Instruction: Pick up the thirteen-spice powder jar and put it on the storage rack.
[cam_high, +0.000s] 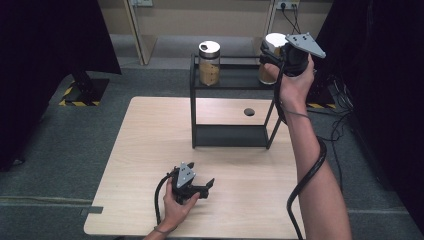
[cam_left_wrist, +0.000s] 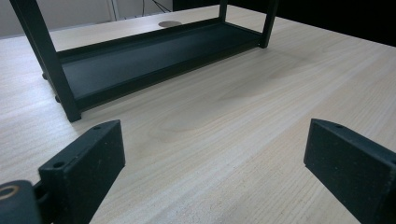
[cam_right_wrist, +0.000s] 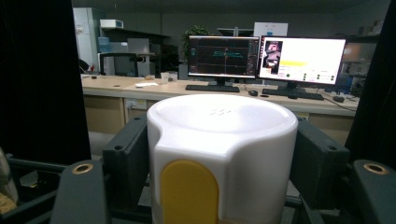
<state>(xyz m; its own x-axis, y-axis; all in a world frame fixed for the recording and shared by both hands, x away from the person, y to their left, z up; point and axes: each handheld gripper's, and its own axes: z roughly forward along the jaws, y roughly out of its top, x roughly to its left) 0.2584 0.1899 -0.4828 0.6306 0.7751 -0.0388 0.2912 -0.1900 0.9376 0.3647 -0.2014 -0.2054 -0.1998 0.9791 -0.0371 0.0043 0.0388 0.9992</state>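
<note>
A black two-tier shelf (cam_high: 231, 135) stands at the back of the wooden table (cam_high: 145, 150). On its top tier sit two jars of brownish contents. The right jar (cam_high: 275, 39) has a white lid with a yellow tab (cam_right_wrist: 189, 196). My right gripper (cam_high: 270, 54) is raised to that tier and shut on this white lid (cam_right_wrist: 222, 119), one jaw pressing each side. The left jar (cam_high: 209, 64) has a silver lid and stands free. My left gripper (cam_high: 207, 187) rests low near the table's front, open, jaws wide apart with bare wood between them (cam_left_wrist: 219, 154), pointing at the shelf's lower tier (cam_left_wrist: 140, 60).
A round cable hole (cam_high: 249, 111) lies in the tabletop behind the shelf. Black curtains hang at both sides. Beyond the jar, the right gripper view shows a desk with two monitors (cam_right_wrist: 266, 58). The right gripper's cable (cam_high: 310, 170) trails along the forearm.
</note>
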